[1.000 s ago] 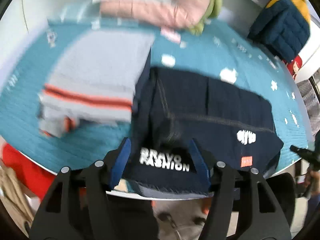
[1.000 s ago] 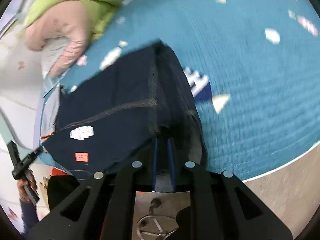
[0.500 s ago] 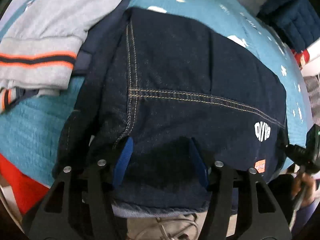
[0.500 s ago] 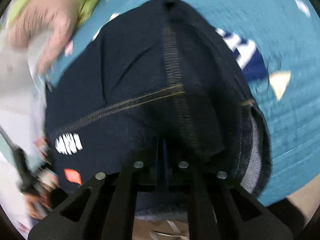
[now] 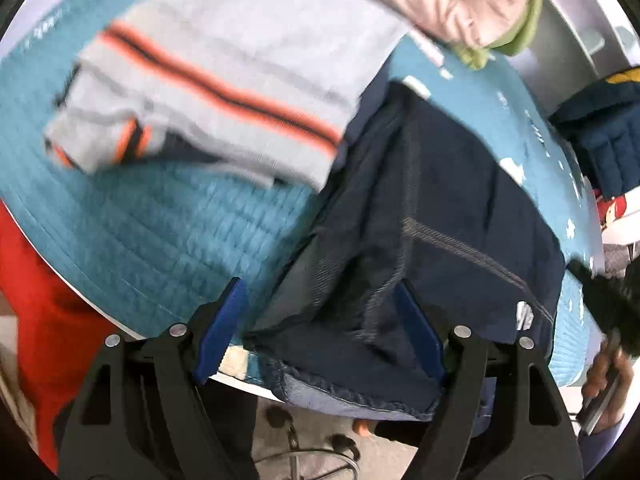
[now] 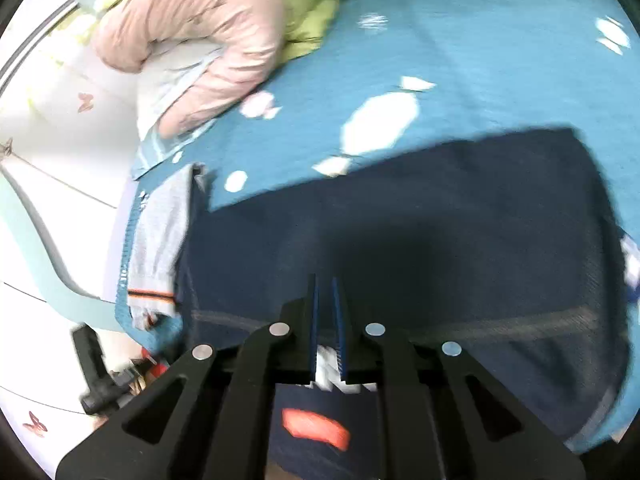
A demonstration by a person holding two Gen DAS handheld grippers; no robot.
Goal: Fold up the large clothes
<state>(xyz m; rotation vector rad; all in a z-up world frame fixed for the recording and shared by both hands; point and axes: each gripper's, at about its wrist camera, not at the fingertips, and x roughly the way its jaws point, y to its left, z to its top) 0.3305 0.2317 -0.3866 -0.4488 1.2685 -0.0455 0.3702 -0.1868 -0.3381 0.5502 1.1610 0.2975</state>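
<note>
A dark navy denim garment [image 5: 448, 216] lies folded on the teal quilted table cover [image 5: 152, 224], its near edge hanging over the table's front. It fills the lower half of the right wrist view [image 6: 440, 232]. My left gripper [image 5: 320, 312] is open, its blue pads either side of the garment's near left corner, not closed on it. My right gripper [image 6: 325, 292] is shut with only a thin slit between the pads, above the garment; no cloth shows between them.
A folded grey sweater [image 5: 224, 68] with orange and navy stripes lies left of the denim, also seen in the right wrist view [image 6: 160, 232]. Pink and green padded jackets [image 6: 208, 36] are piled at the back. A navy quilted item [image 5: 604, 128] sits far right.
The left gripper has pulled back and swung left off the denim, staying open. The right gripper has let go of the garment's edge and swung over the flat garment, jaws shut.
</note>
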